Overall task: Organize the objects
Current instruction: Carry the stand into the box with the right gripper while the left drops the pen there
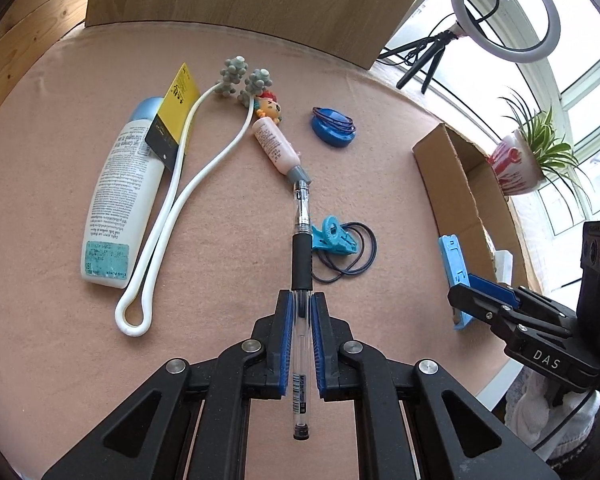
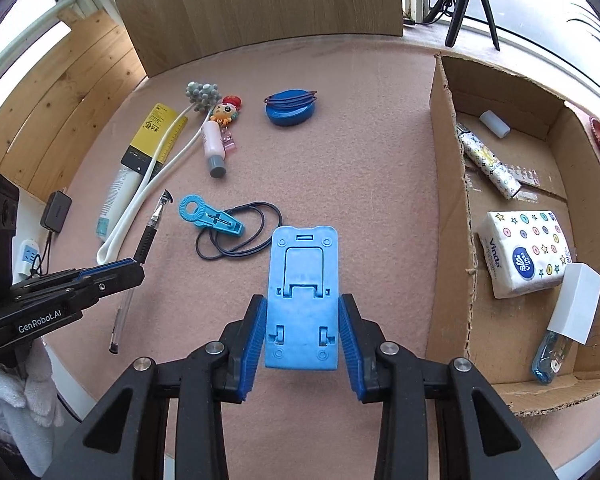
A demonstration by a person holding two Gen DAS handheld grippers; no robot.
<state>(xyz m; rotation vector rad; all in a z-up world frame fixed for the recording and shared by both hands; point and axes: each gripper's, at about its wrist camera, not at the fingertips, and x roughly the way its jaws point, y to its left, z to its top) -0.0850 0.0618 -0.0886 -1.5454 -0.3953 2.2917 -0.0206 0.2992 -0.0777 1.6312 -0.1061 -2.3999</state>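
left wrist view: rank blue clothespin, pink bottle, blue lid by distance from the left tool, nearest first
Measured from the left tool, which grips the pen:
1. Blue clothespin: just ahead, right of the pen, on the dark hair ties.
2. Pink bottle: farther ahead, grey cap near the pen tip.
3. Blue lid: farthest, ahead and right.

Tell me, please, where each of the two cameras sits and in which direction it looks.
Left wrist: sits behind the left gripper, looking forward across the table; its fingers clamp a pen; the right gripper shows at right.
Right wrist: sits behind the right gripper, which clamps a blue phone stand, cardboard box at right.
Shared: pen, stand, blue clip.
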